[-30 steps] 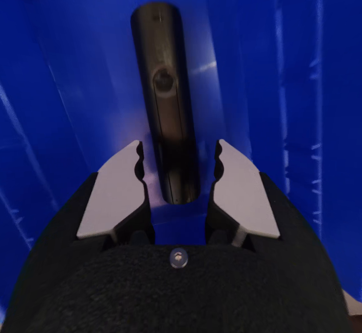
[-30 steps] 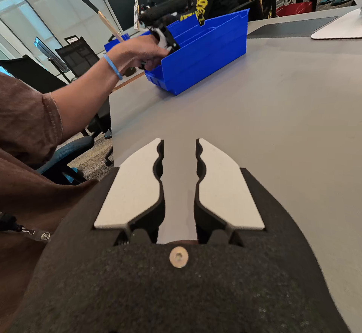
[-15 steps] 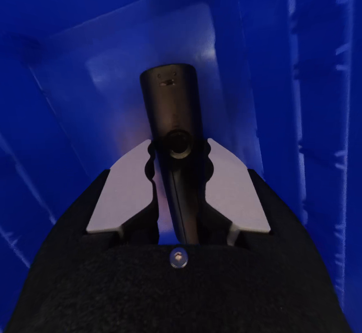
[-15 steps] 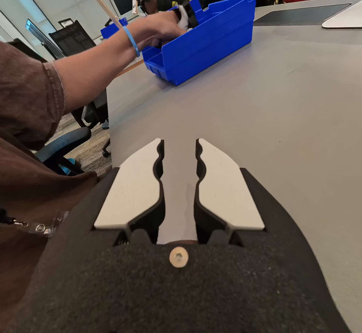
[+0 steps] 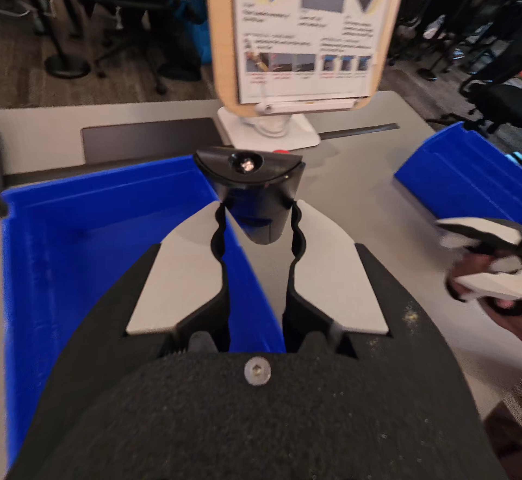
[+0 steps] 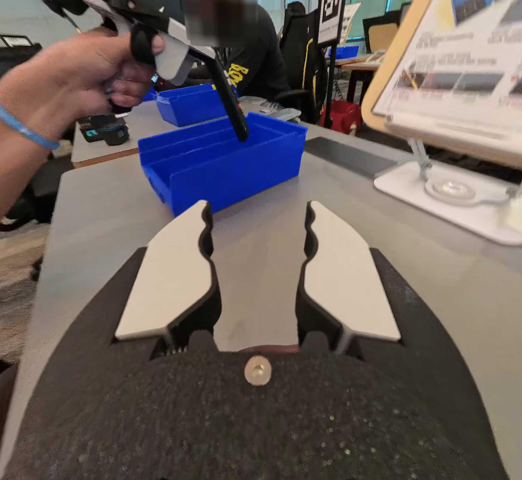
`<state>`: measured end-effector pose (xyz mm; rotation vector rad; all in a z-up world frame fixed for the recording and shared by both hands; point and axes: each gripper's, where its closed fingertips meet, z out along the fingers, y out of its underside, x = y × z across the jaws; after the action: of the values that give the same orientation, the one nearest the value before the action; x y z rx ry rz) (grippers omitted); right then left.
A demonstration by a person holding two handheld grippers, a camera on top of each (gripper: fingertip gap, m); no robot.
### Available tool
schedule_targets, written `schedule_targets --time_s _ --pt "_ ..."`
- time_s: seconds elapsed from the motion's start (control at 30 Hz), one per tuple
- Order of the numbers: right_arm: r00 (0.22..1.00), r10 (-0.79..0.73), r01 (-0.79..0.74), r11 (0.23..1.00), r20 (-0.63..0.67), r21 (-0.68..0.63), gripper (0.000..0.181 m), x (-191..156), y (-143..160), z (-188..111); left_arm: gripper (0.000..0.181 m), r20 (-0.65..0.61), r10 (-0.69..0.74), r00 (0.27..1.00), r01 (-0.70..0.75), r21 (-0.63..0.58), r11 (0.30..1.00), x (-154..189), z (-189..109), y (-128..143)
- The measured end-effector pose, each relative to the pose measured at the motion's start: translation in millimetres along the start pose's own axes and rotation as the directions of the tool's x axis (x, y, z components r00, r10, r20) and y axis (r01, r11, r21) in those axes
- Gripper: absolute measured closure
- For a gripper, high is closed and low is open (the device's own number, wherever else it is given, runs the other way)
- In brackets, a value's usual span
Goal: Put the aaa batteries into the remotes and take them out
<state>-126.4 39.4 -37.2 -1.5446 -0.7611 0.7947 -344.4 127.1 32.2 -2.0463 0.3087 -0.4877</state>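
Nearest the right wrist camera, the right gripper [image 6: 258, 213] hangs empty over the grey tabletop [image 6: 353, 240], its white fingers spread wide with only bare surface between them. Farther off in that view, the left gripper [image 5: 256, 209] is clamped narrowly on a slim black plastic remote control [image 5: 254, 192], held by the person's hand [image 6: 73, 79] above the open blue plastic bin [image 6: 226, 161]. The remote [image 6: 230, 102] is pinched near its upper end; its long axis runs steeply downward, tilted toward the bin's far side, with the lower tip hanging just above or just inside the bin's interior. From the left wrist view the remote points away from the camera, end-on and foreshortened, so which face carries the battery door cannot be told. The main risk, as I judge it, is slip: the grip sits far from the remote's middle, so the long free end could swing or pivot between the fingers, and a quick carry might knock the tip on the bin wall and twist it loose. Beyond the bin stand a white-based stand with a wooden-backed instruction sheet [image 5: 305, 28] and a second blue bin [image 5: 457, 178] to the right. No batteries are visible.
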Motion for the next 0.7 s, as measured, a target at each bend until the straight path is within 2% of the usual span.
schedule_targets --time_s 0.1,0.17,0.23,0.27,0.33,0.37,0.47,0.53,0.7 --pt "0.997 -0.073 0.074 0.997 0.024 -0.038 0.107 -11.2 -20.1 54.8 0.137 -0.092 0.031 0.995 -0.030 0.015 0.999 46.9 7.6 -8.1" --pt "0.991 -0.132 0.132 0.987 0.005 -0.088 0.101 -14.8 -23.0 86.7 0.137 -0.168 0.041 0.985 -0.040 0.009 0.999 80.3 17.2 -6.9" --pt "0.978 -0.196 0.185 0.975 -0.077 -0.126 0.099 -4.3 -23.8 104.6 0.137 -0.235 0.048 0.971 -0.053 -0.018 0.998 111.6 28.8 1.4" --pt "0.971 -0.221 0.207 0.969 -0.092 -0.137 0.105 -0.1 -22.2 108.0 0.137 -0.266 0.051 0.963 -0.060 -0.027 0.998 126.2 34.6 6.2" --pt "0.963 -0.239 0.215 0.960 -0.126 -0.177 0.149 13.0 -13.8 99.1 0.137 -0.322 0.048 0.945 -0.065 -0.041 0.997 149.7 45.2 15.9" --pt "0.970 -0.221 0.200 0.964 -0.103 -0.177 0.155 14.9 -8.7 91.3 0.137 -0.339 0.045 0.940 -0.064 -0.044 0.997 157.5 50.2 20.0" --pt "0.997 -0.071 0.074 0.974 0.019 -0.215 0.156 16.4 11.0 64.5 0.138 -0.429 0.067 0.901 -0.092 -0.037 0.995 175.6 59.6 29.2" --pt "0.995 0.045 -0.027 0.981 0.093 -0.190 0.156 15.6 13.7 44.2 0.126 -0.496 0.076 0.865 -0.087 0.001 0.996 181.5 59.8 25.8" --pt "0.902 0.254 -0.204 0.964 0.350 -0.173 0.156 -3.6 5.4 -0.2 0.114 -0.666 0.202 0.718 -0.215 0.064 0.975 204.2 55.3 35.8"
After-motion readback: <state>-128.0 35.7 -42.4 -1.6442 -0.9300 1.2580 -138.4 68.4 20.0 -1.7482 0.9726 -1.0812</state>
